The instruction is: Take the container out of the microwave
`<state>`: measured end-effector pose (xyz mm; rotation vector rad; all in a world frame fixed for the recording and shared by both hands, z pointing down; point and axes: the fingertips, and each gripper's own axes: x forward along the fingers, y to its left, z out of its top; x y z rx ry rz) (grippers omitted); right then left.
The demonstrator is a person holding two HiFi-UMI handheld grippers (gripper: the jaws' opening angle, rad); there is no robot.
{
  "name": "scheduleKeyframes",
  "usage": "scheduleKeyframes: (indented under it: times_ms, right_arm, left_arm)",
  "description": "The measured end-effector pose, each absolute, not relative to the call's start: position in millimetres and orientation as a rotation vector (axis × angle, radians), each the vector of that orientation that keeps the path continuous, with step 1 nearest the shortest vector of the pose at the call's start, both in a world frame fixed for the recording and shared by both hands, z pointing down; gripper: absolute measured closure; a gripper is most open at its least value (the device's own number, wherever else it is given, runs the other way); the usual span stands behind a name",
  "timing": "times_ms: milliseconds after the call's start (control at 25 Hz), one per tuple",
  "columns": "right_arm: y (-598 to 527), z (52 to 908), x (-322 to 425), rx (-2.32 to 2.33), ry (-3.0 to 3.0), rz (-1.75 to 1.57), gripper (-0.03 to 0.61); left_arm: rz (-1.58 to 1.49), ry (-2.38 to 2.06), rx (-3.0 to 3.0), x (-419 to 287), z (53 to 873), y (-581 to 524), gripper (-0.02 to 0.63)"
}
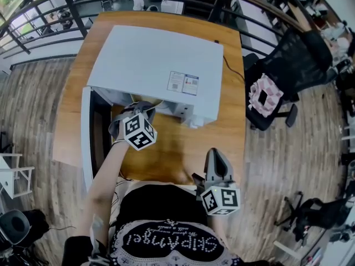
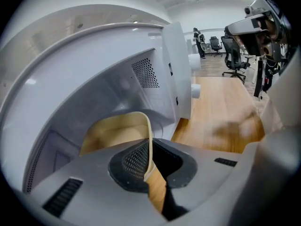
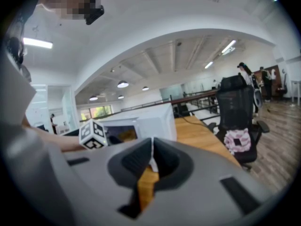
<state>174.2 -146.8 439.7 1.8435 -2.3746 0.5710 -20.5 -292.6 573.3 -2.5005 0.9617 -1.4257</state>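
Note:
A white microwave [image 1: 155, 54] stands on the wooden table [image 1: 183, 154] with its door [image 1: 86, 132] swung open to the left. My left gripper [image 1: 145, 105] reaches into the opening. In the left gripper view its jaws [image 2: 149, 157] are shut on the thin rim of a cream container [image 2: 115, 133], which sits tilted in the white cavity [image 2: 94, 79]. A sliver of that container [image 1: 157, 102] shows at the microwave's mouth. My right gripper [image 1: 215, 155] hovers over the table's near edge, shut [image 3: 152, 150] and holding nothing. It faces the microwave [image 3: 141, 124].
A black office chair [image 1: 266, 96] with a pink cloth on its seat stands right of the table. A dark cable [image 1: 230, 65] runs off the table's right side. A metal railing [image 1: 55, 4] crosses behind. A white stool [image 1: 14, 173] is on the floor at left.

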Motion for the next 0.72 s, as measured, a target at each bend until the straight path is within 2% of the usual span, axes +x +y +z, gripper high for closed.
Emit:
scheduleKeyframes:
  times_ms: [720]
  right_arm:
    - [-128, 431, 171, 1.775, -2.454, 0.517, 0.545]
  left_arm:
    - [-1.397, 0.965, -2.529, -14, 555, -241, 0.574]
